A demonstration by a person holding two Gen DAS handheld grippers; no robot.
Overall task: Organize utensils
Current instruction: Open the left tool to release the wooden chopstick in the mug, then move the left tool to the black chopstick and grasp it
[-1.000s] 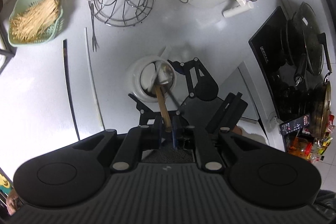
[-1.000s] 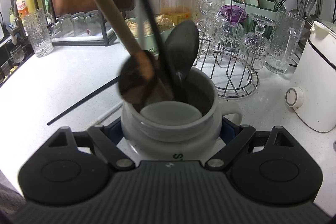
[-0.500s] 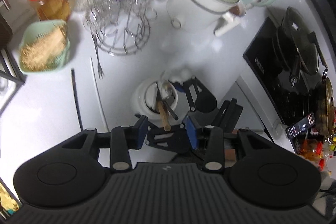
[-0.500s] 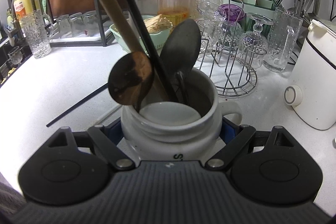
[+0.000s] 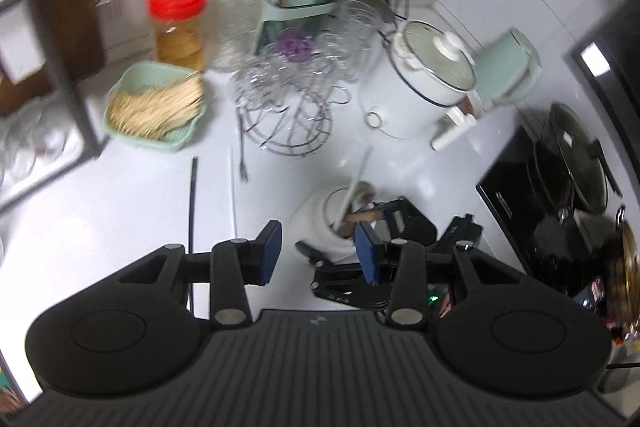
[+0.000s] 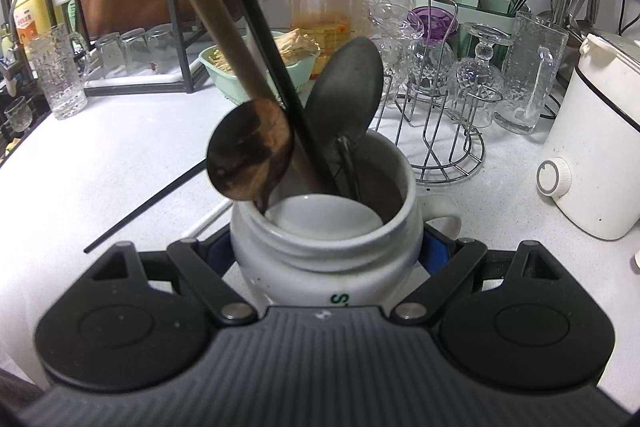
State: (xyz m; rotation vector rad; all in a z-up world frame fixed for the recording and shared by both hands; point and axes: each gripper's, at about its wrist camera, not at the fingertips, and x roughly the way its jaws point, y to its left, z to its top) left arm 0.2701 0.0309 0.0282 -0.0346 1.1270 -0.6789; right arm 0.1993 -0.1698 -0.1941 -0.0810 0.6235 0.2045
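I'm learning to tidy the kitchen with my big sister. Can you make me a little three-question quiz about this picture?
1. True or false: the right gripper is clamped on the white ceramic jar.
2. What lies in the green basket? A) bamboo skewers B) spoons C) glasses
3. Fill in: the left gripper holds ____.

Key: 1 true. 2 A. 3 nothing; its jaws have just been opening and stand apart, empty, with the wooden spoon sitting in the jar.

White counter (image 5: 120, 211) holds jar (image 6: 320, 259), chopsticks (image 5: 193, 203), fork (image 5: 241, 155).
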